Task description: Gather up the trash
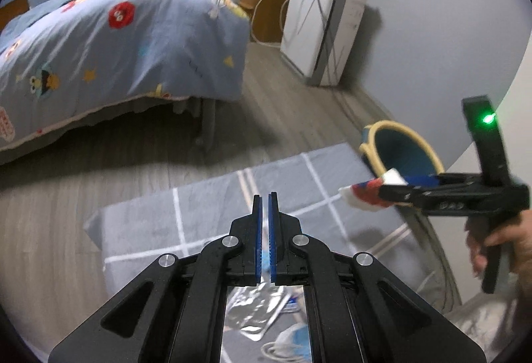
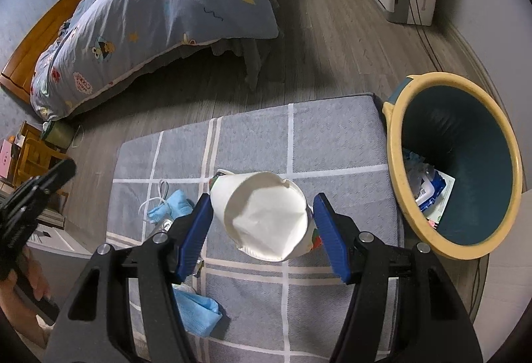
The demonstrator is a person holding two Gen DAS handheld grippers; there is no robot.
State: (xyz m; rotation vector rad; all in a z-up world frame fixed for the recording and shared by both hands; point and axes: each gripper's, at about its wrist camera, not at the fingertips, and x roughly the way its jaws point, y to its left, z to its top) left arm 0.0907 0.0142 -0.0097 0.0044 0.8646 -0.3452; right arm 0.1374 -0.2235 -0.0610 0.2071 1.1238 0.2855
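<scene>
Crushed paper cup [image 2: 266, 220] sits clamped between the right gripper [image 2: 262, 230] pads, rim toward the camera, base hidden, above the grey mat [image 2: 332, 137]. Left gripper [image 1: 265, 220] fingers pinch something silvery, mostly hidden. Bin [image 2: 395, 143] stands right.

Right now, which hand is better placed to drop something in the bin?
Right. The right gripper holds a crumpled paper cup, with the bin open just beside it. The left gripper is shut on a silvery wrapper, farther from the bin.

right tool [image 2: 262, 223]: clamps crushed paper cup [image 2: 266, 216] | over grey mat [image 2: 332, 143] | bin [image 2: 455, 163] just beside mat
</scene>
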